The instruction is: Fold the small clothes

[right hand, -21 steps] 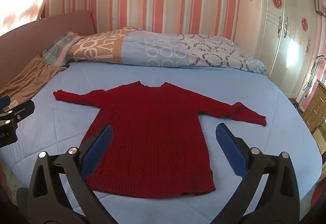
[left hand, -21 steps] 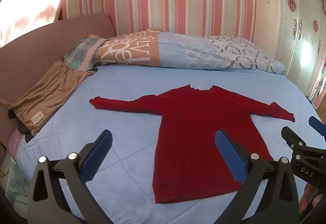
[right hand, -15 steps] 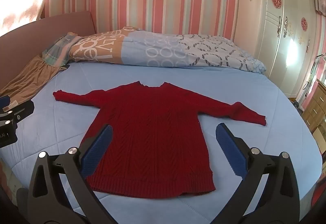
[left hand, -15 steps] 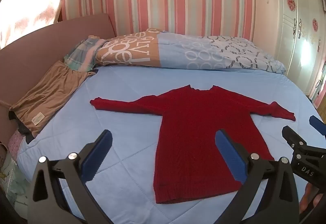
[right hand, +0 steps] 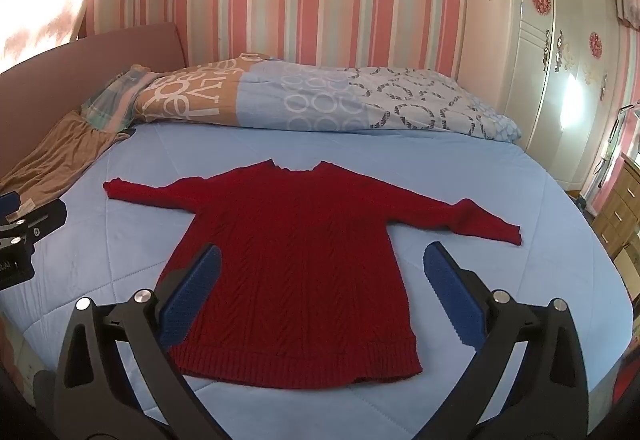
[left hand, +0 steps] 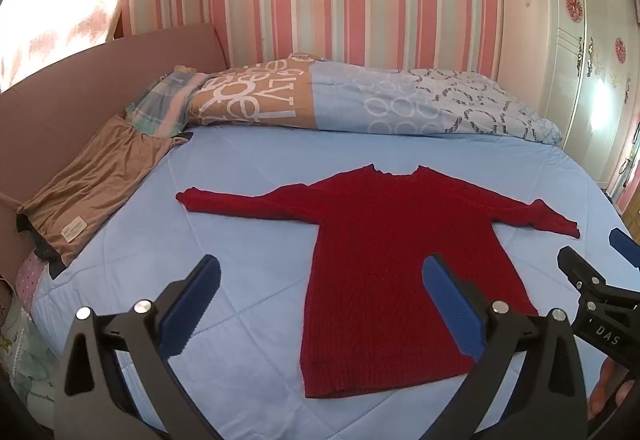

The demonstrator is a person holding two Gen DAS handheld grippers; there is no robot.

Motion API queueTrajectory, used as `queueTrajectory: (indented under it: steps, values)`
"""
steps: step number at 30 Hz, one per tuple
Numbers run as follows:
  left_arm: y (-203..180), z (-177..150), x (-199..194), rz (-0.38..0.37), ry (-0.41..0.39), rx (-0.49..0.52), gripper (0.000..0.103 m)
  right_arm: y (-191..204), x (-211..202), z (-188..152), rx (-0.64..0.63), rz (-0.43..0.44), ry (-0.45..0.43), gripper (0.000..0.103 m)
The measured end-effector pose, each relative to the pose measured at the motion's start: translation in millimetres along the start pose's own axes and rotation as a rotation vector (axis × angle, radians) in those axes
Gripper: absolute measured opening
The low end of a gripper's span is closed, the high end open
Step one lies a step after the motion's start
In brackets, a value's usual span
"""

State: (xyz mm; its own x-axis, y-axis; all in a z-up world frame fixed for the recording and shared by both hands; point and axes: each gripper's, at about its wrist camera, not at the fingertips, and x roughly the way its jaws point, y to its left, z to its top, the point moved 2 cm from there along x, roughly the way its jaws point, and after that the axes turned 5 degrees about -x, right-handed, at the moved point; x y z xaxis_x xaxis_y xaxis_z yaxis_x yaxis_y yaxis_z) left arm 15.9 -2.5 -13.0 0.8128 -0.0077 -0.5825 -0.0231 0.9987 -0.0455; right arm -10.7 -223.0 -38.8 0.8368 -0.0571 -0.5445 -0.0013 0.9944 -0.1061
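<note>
The left gripper [left hand: 320, 292] and the right gripper [right hand: 320, 280] both have their jaws spread wide, holding and touching nothing, above the red sweater [right hand: 296, 264] that lies flat with sleeves out on the blue bed [right hand: 500, 179]. Only the left view shows the whole brown garment [left hand: 92, 191]; only the right view shows the wooden drawers [right hand: 618, 211].

You see a bed [left hand: 248, 240] with a blue cover; a patterned quilt [left hand: 360, 103] lies along its far edge, a brown garment [left hand: 92, 191] beside its headboard [left hand: 80, 79].
</note>
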Motion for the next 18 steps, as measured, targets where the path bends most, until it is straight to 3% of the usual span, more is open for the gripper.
queueTrajectory:
  steps: [18]
  values:
    - [-4.7,-9.3,7.2,-0.011,0.009,-0.005,0.101,-3.1,-1.5,1.3,0.002,-0.005,0.0,0.1]
